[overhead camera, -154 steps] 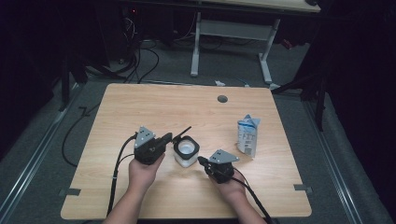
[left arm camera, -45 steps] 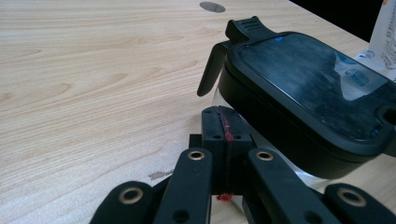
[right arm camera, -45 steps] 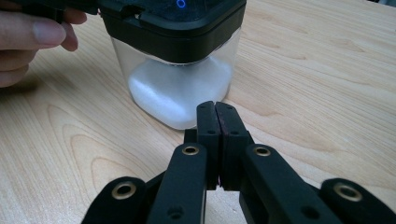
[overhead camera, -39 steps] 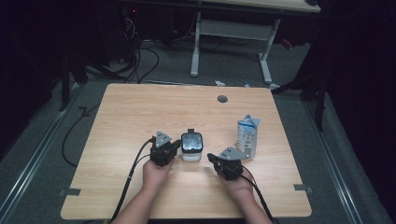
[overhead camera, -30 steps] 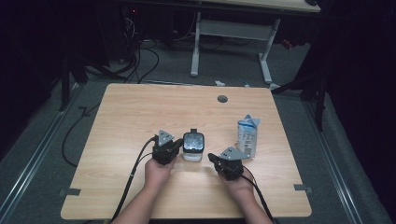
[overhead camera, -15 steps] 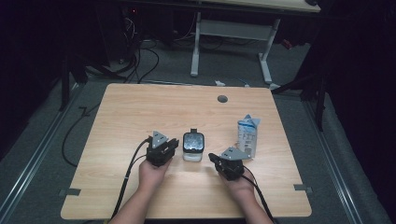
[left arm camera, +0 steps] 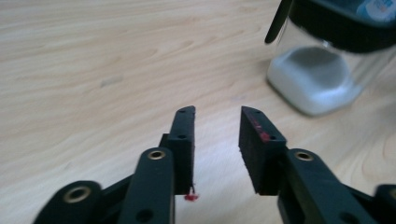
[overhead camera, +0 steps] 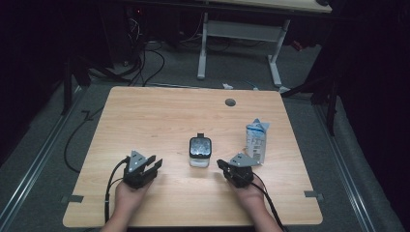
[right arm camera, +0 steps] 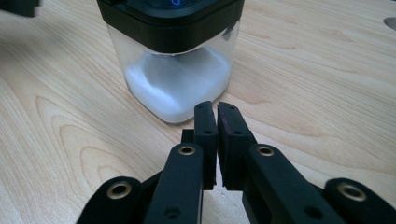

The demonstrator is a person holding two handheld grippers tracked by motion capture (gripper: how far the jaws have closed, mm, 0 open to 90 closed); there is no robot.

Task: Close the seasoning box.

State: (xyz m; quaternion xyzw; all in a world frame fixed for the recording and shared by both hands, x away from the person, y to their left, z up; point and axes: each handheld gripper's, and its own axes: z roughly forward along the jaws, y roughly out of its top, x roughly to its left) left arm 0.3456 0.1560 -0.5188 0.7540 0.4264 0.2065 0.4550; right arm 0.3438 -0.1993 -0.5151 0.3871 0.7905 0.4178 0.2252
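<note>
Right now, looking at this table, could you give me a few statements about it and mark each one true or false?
1. The clear container with the black lid stands between the two hands. True.
2. The left tool grips the container. False: its jaws are apart, with nothing between them.
3. The right tool has its jaws nearly together, empty. True.
4. The white and blue pouch lies flat near the left hand. False: it stands upright near the right hand.

- The jar (left arm camera: 327,60) is cut off by the left gripper view's top and right edges.
- The print on the pouch (overhead camera: 256,140) is too small to read.
</note>
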